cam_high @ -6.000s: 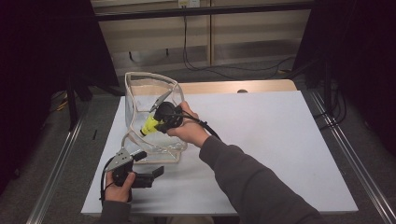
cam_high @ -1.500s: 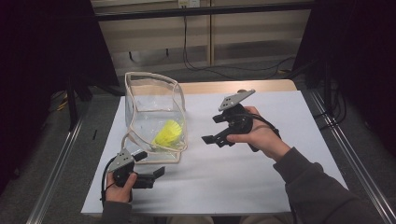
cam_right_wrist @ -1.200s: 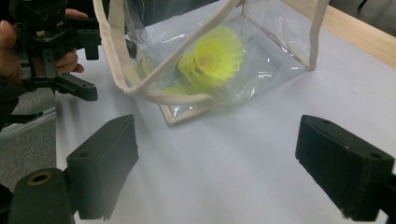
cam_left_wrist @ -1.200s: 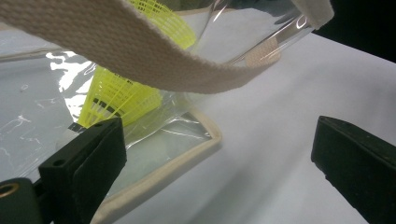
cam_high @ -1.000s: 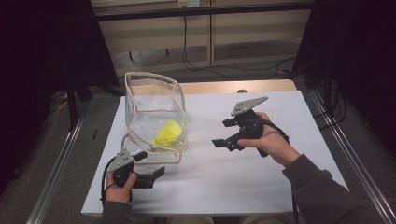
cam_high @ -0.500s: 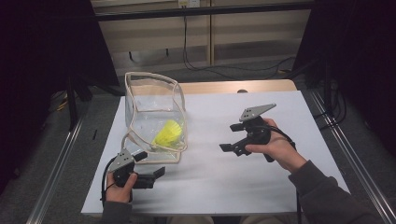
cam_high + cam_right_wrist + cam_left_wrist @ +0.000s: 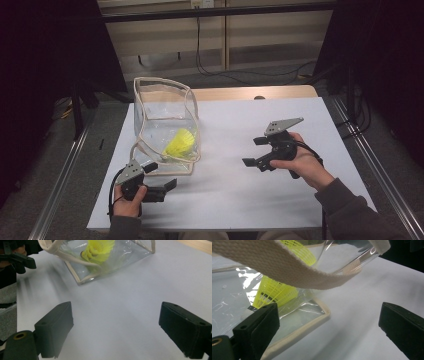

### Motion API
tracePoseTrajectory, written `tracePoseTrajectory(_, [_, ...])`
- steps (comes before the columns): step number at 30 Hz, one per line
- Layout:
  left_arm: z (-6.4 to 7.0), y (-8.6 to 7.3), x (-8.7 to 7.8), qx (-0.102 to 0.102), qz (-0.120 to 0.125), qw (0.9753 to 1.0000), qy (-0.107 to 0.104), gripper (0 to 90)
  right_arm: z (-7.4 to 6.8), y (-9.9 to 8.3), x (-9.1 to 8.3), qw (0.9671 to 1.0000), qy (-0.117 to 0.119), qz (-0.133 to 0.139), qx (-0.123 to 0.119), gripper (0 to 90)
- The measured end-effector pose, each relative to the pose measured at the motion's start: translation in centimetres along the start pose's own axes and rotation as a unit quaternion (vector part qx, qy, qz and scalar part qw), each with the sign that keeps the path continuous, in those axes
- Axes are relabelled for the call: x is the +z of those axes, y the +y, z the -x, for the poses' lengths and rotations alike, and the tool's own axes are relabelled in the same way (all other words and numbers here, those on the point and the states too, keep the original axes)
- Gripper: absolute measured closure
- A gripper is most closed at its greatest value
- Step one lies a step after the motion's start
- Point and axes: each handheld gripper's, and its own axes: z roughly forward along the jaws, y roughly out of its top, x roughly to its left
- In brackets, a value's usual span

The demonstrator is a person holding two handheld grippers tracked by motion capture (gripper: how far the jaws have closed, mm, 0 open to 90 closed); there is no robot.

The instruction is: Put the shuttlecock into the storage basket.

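The yellow feathered shuttlecock (image 7: 180, 143) lies on its side inside the clear plastic pouch with cream fabric trim (image 7: 165, 125), right in front of the wide-open left gripper (image 7: 162, 185), while the right gripper (image 7: 256, 151), also spread wide and empty, sits well off.

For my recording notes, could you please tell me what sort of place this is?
Probably a lab recording bench: a white-topped table framed by metal rails, dark curtains on both sides, and black cables on the floor behind it.
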Motion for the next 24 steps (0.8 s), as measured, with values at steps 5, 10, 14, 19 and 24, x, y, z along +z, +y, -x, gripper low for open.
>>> tracePoseTrajectory(5, [0.0, 0.0, 0.0, 0.0, 0.0, 1.0, 0.0, 3.4, 0.3, -0.9, -0.1, 1.0, -0.004, -0.002, 0.005, 11.8])
tracePoseTrajectory(10, [0.0, 0.0, 0.0, -0.001, 0.0, 1.0, 0.0, 3.4, 0.5, -1.6, -0.3, 1.0, -0.007, 0.0, 0.007, 11.6])
tracePoseTrajectory(14, [0.0, 0.0, 0.0, 0.0, 0.0, 1.0, 0.0, 3.4, 0.6, -2.2, -0.5, 0.9999, -0.009, 0.0, 0.009, 11.5])
tracePoseTrajectory(19, [0.0, 0.0, 0.0, -0.001, 0.001, 1.0, 0.0, 3.4, 0.8, -2.9, -0.7, 0.9998, -0.012, 0.002, 0.013, 11.1])
tracePoseTrajectory(24, [0.0, 0.0, 0.0, -0.001, 0.0, 1.0, 0.0, 3.4, 1.1, -3.6, -1.0, 0.9997, -0.015, 0.005, 0.016, 10.7])
